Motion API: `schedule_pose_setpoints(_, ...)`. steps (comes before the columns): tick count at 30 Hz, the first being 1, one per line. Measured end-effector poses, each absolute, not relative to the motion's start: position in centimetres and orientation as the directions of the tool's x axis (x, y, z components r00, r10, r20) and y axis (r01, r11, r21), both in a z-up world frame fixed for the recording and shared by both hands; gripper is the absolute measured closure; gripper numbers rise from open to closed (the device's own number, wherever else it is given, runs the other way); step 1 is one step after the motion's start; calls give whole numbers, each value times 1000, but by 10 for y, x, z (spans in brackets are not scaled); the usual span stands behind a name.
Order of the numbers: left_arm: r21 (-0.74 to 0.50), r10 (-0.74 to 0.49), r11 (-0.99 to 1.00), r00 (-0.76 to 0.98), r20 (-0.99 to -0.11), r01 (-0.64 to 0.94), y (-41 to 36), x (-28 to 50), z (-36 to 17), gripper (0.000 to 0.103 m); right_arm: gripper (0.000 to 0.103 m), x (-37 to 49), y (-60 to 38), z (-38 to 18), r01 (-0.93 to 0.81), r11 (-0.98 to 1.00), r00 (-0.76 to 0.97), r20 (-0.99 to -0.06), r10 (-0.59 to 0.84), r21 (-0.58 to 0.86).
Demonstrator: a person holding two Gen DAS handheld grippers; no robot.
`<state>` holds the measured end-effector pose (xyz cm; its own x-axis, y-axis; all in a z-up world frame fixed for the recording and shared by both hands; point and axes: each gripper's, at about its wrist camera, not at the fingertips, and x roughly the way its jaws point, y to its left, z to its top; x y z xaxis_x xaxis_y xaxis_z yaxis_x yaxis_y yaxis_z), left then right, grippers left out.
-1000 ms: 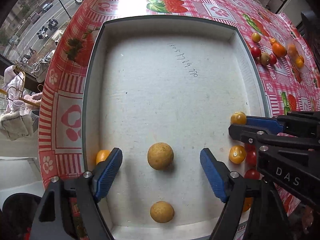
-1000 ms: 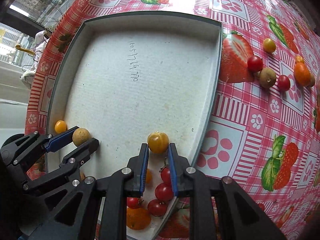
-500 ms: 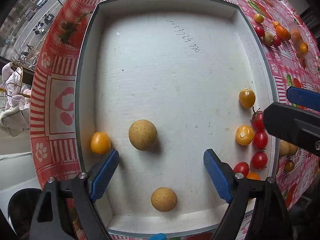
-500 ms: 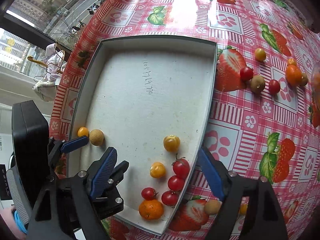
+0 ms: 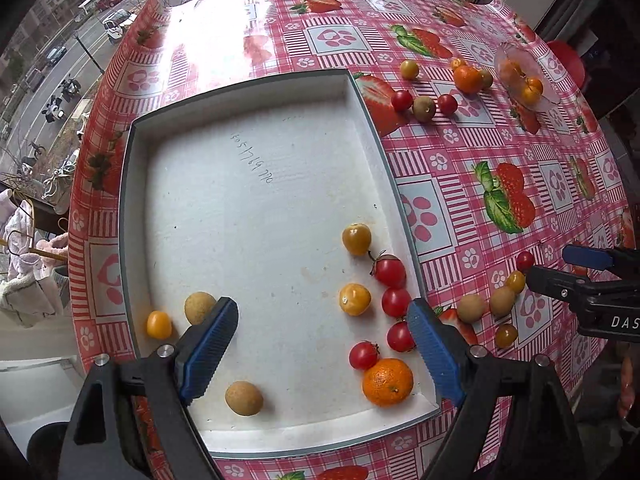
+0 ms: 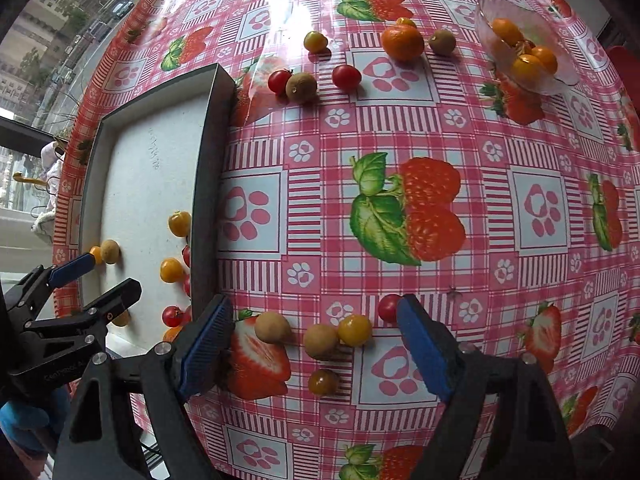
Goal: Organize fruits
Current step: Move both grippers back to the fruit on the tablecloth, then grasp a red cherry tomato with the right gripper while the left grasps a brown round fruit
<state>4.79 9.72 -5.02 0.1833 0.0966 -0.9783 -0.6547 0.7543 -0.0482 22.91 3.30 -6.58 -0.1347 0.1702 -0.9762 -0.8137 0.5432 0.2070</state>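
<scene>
Now, through the left wrist camera, the left gripper [image 5: 320,354] is seen spread wide over the white tray [image 5: 256,184], nothing between its blue pads. Fruit is already lodged in the tray: cherry tomatoes [image 5: 390,271] and yellow tomatoes [image 5: 355,299] are crowded by the right wall, a mandarin [image 5: 387,381] is parked in the near corner, and two longans [image 5: 244,398] and a small yellow fruit [image 5: 159,324] are set on the left side. More fruit is left on the strawberry tablecloth [image 5: 460,184] beyond the wall.

Over to the right wrist camera: the right gripper [image 6: 312,346] is held wide and empty above a loose cluster on the cloth, where a brown longan [image 6: 321,341] is touching a yellow tomato [image 6: 355,330]. A second brown longan [image 6: 273,327], a red tomato [image 6: 389,307] and an amber tomato [image 6: 323,382] are scattered just beside them. A glass bowl [image 6: 560,76] of orange fruit is seen far off.

Trouble is likely if the jaws are closed here: two touching fruits could be caught together, or one could be squirted sideways and rolled off the nearby table edge. Soft tomatoes could be crushed by a hard squeeze.
</scene>
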Motion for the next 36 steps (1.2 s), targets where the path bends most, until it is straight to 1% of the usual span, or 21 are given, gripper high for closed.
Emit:
schedule_pose_setpoints(4,-69,74,839,239,-968,-540,70,84,-42,15,17,257,-5,-79,-784,601,-106,-987,117,156)
schedule_pose_setpoints(7,-56,58,885,227,-972,-463,46,106,-50,16,17,267,-24,-86,-781,611,-89,-992,93,127)
schedule_pose_setpoints(8,-48,55,898,219,-974,-438,38,111,-54,18,17,268,-28,-88,-786,606,-87,-992,89,123)
schedule_pose_setpoints(10,-31,48,919,190,-981,-393,28,119,-64,34,17,268,-33,-91,-799,589,-88,-992,88,123)
schedule_pose_setpoints(13,-8,51,937,159,-986,-350,17,120,-76,35,17,266,-35,-94,-821,558,-83,-992,94,122)
schedule_pose_setpoints(17,15,56,948,121,-991,-318,11,119,-89,35,30,258,-29,-98,-851,509,-82,-990,111,128)
schedule_pose_setpoints(22,33,66,957,103,-993,-288,6,123,-99,35,40,246,-6,-107,-878,462,-80,-990,117,126)
schedule_pose_setpoints(23,30,62,956,100,-993,-292,6,125,-100,35,43,242,1,-110,-880,458,-84,-990,117,129)
schedule_pose_setpoints(24,25,55,954,95,-994,-298,6,126,-103,38,46,241,4,-112,-881,455,-85,-990,114,128)
schedule_pose_setpoints(25,22,51,953,86,-995,-303,7,126,-106,50,47,239,11,-114,-884,450,-80,-991,111,122)
schedule_pose_setpoints(26,19,43,951,71,-997,-309,7,127,-111,56,49,237,15,-115,-888,446,-74,-991,110,116)
schedule_pose_setpoints(27,8,35,946,77,-996,-324,9,125,-110,59,54,236,16,-115,-891,441,-66,-992,109,107)
schedule_pose_setpoints(28,5,33,942,77,-997,-336,10,126,-109,64,58,235,15,-115,-895,436,-55,-993,104,95)
schedule_pose_setpoints(29,-5,25,939,82,-996,-345,12,125,-107,66,70,234,15,-115,-897,432,-47,-994,103,88)
schedule_pose_setpoints(30,-8,23,936,84,-996,-352,14,125,-105,75,82,233,12,-114,-898,431,-47,-993,105,88)
schedule_pose_setpoints(31,-17,15,932,86,-996,-363,16,122,-102,75,81,232,10,-113,-897,432,-51,-993,107,93)
schedule_pose_setpoints(36,-154,-101,866,136,-986,-475,38,106,-94,75,81,242,-15,-106,-874,464,-94,-986,139,149)
